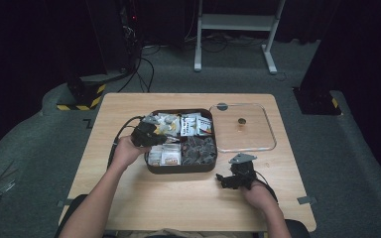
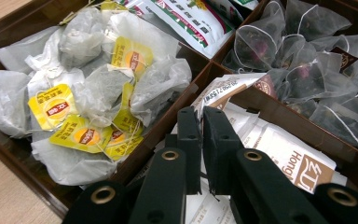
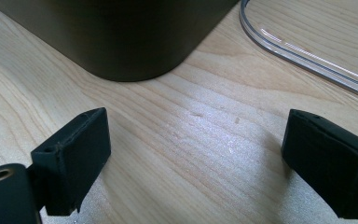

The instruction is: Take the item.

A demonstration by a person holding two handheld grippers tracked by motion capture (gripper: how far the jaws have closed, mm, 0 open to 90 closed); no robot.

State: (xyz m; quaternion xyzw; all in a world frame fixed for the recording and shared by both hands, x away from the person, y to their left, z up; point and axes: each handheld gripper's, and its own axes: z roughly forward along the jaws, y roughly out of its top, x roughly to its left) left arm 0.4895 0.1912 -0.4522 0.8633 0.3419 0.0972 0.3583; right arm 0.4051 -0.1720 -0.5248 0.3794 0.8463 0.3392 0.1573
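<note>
The left gripper [image 2: 201,123] has its jaws drawn together with nothing clearly caught between them, poised over the white paper sachets [image 2: 279,154] in the near-left compartment of the dark brown tea box [image 1: 181,169]. Just beyond its tips a divider separates those sachets from a heap of yellow-tagged tea bags [image 2: 93,88]; to the other side lie mesh pyramid bags of dark flower tea [image 2: 307,70], with printed packets [image 2: 191,18] at the back. The right gripper [image 3: 196,154] rests low over the bare wooden table [image 3: 191,140], jaws wide apart and holding nothing, near the box's rounded corner. The clear lid [image 1: 268,130] lies flat beside the box.
</note>
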